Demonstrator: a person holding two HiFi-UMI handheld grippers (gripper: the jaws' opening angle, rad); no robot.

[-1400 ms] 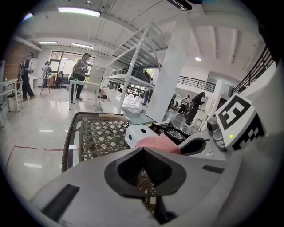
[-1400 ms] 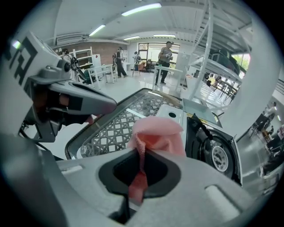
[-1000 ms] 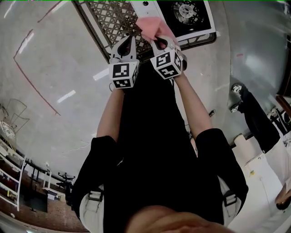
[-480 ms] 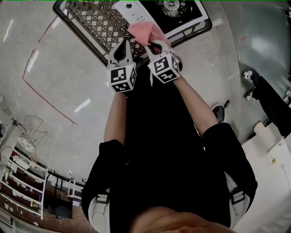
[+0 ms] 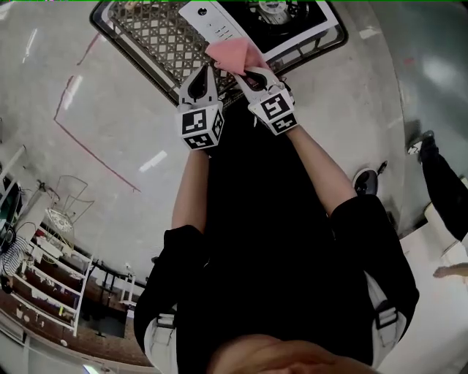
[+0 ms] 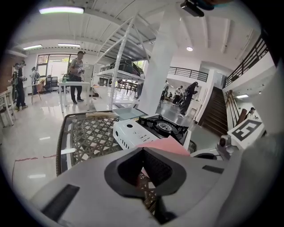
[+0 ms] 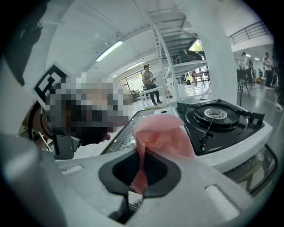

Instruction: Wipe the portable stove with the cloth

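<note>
The portable stove [image 5: 245, 20] has a white body and a black burner top, and it sits on a lattice table [image 5: 157, 40]. My right gripper [image 5: 246, 71] is shut on a pink cloth [image 5: 232, 52], which it holds up at the stove's near side. In the right gripper view the cloth [image 7: 162, 133] billows above the jaws of the right gripper [image 7: 141, 153], with the stove [image 7: 222, 117] just beyond. My left gripper [image 5: 207, 68] hangs alongside on the left, shut with nothing in it. Past the left gripper [image 6: 143, 150], its own view shows the stove [image 6: 133, 133] and the cloth [image 6: 165, 145].
A pale tray [image 6: 128, 113] and a wooden stick [image 6: 101, 115] lie at the table's [image 6: 84, 133] far end. Behind stand a white column [image 6: 162, 66], shelving and several people. A red line [image 5: 95, 150] marks the floor, and a shoe [image 5: 363, 179] is at right.
Both grippers stay side by side at the stove's near edge, with the cloth still in the right one. The head view has shifted, so the stove sits higher in it.
</note>
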